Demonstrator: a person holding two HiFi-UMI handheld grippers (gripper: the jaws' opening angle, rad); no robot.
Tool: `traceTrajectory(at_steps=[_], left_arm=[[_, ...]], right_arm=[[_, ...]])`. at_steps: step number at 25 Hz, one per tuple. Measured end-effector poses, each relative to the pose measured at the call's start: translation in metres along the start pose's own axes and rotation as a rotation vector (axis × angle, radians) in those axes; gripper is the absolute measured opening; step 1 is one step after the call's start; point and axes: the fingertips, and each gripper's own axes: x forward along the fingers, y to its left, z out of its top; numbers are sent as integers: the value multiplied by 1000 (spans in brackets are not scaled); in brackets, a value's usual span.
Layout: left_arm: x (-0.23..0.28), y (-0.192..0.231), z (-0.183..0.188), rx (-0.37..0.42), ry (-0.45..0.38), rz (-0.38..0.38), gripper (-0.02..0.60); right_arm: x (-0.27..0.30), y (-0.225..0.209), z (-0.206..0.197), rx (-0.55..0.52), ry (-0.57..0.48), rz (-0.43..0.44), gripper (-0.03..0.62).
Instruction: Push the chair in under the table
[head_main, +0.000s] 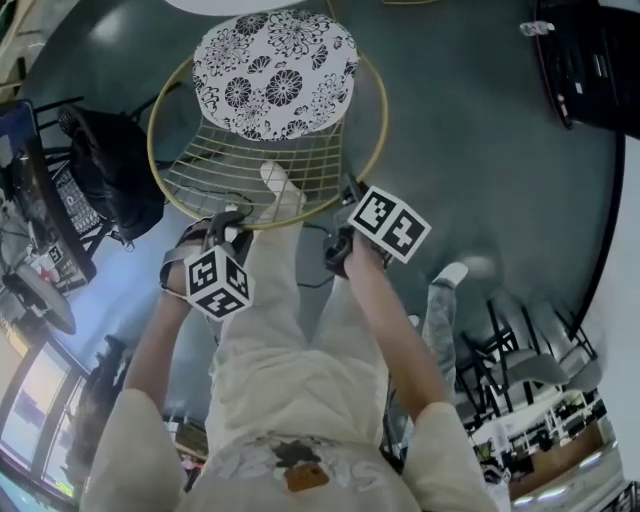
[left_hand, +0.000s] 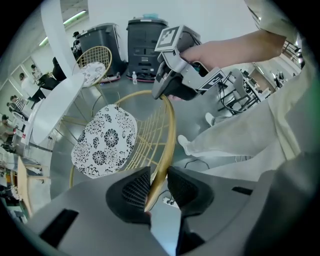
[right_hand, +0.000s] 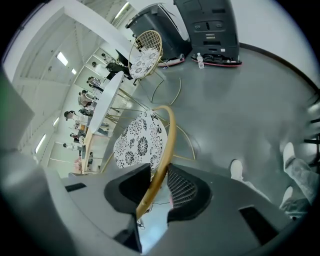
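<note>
The left claw (left_hand: 159, 176) points down and its two dark ribbed pads close on the gold rim (left_hand: 170, 131) of the chair's back, so the thin hoop runs up from between them. The right claw (right_hand: 159, 172) grips the same hoop a little further round, slanting down at it, with the rim pinched between its pads too. Neither claw holds anything else. In the head view the two claws sit side by side on the near arc of the hoop, each carrying its cube of square markers, with the person's forearms and pale trousers behind them. The chair (head_main: 250, 165) stands on the grey floor (head_main: 470, 150) right in front of the person, its wire back nearest and its round black-and-white flowered cushion (head_main: 275, 75) beyond. A white shoe (head_main: 281, 187) shows through the wires of the back. The far edge of the cushion comes close to the white round table (left_hand: 57, 105), but most of the seat lies out in the open. Further off, a second gold chair (left_hand: 93, 61) stands by the table, near two black machines (left_hand: 147, 45).
</note>
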Motion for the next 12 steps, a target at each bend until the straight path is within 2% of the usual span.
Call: traceTrajectory(at_steps=[12], left_arm=[[2, 20, 5, 3, -10, 74, 109]], right_arm=[[8, 5, 10, 40, -23, 51, 103]])
